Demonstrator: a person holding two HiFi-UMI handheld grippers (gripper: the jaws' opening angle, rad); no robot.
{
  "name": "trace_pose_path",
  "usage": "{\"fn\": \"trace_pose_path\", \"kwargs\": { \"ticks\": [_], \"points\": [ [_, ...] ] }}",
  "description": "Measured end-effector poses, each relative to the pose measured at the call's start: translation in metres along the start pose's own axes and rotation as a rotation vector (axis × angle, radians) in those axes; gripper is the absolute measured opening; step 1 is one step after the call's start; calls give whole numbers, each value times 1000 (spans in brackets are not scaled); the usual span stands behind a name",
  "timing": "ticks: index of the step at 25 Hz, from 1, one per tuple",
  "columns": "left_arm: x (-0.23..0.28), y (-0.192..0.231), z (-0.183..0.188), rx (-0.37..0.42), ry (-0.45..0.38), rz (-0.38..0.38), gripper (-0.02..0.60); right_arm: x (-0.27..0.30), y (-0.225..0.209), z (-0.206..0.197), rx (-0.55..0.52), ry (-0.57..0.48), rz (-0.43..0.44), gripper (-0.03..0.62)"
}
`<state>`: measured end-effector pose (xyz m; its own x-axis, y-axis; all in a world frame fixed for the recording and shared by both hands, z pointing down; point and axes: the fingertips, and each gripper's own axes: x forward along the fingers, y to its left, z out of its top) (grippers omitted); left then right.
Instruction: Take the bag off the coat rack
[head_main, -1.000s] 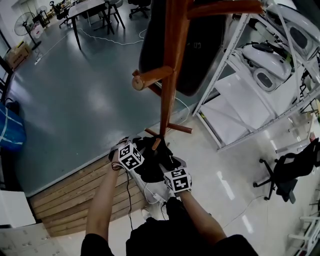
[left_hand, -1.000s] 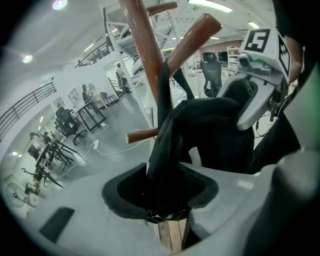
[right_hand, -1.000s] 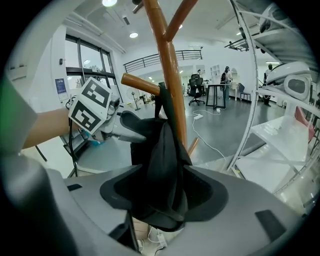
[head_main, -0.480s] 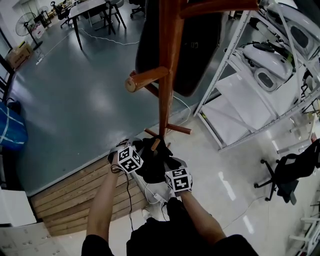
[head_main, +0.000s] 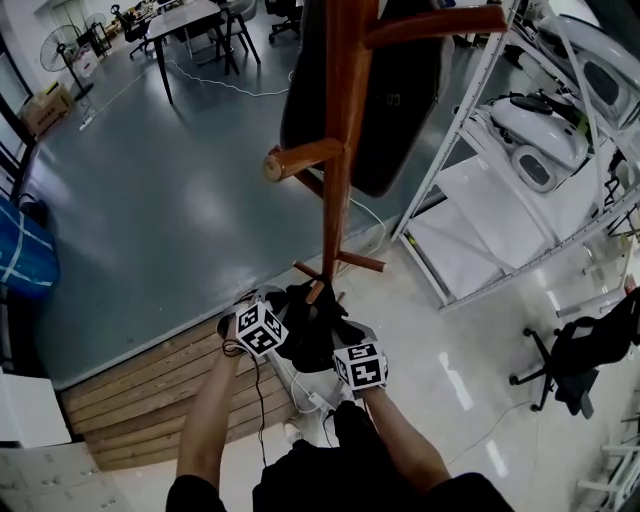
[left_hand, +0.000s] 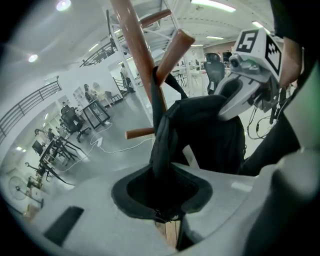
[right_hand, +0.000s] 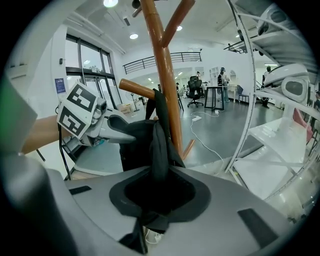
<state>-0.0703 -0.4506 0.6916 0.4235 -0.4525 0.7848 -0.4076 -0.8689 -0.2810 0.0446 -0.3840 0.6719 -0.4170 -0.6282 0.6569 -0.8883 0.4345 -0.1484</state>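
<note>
Both grips closing on the black bag (head_main: 312, 335) low beside the coat rack (head_main: 340, 150).
My left fingers (left_hand: 160, 192) and right fingers (right_hand: 157, 195) are each closing onto a black strap (left_hand: 161, 140) of the bag, which runs up between them. The bag sits at 6 o'clock from the rack's pole, with my left at its 9 o'clock and my right at 4.

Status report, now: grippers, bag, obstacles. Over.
Left gripper, right gripper: jaws closing on straps. Black fabric bag hanging from brown wooden coat rack, not off yet. Rack pole close behind.
</note>
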Motion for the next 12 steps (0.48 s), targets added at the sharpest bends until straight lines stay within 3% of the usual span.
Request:
{"fn": "trace_pose_path", "kwargs": {
  "ticks": [12],
  "points": [
    [-46,-15,2,-132,-37,29,78,-33,20,14,-46,-54,20,71]
  ]
}}
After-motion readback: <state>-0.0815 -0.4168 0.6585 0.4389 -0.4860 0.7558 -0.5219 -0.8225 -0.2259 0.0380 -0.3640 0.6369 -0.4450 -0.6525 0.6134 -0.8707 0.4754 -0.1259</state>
